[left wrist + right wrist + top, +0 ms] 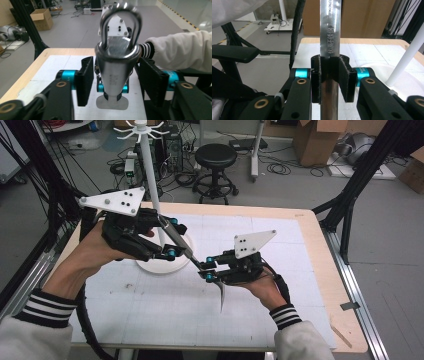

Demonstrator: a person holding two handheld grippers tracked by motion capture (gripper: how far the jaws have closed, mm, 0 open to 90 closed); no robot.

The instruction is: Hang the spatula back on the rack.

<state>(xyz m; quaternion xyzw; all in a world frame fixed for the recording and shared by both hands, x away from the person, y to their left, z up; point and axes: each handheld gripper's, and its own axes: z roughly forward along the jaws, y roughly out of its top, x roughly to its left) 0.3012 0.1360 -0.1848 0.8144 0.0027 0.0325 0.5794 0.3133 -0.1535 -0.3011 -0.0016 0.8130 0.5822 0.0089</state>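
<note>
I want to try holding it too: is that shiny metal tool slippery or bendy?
Probably slippery: the metal tool looks polished and mirror-smooth. Likely stiff, since it stays straight held at one end by the right gripper. Its thick handle suggests some weight.

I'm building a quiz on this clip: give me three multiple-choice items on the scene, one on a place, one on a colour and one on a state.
1. Where does the rack stand?
A. on the floor
B. on the mat on the table
C. on the stool

2. What colours are the cuffs?
A. plain red
B. plain grey
C. black and white stripes

3. How is the right claw?
A. shut on the spatula
B. wide open and empty
C. shut on the rack

Answers:
1 B: the rack has its round base on the white mat.
2 C: the cuffs show dark and white bands.
3 A: in the right gripper view, the right claw has both pads pressed on the spatula.
</note>
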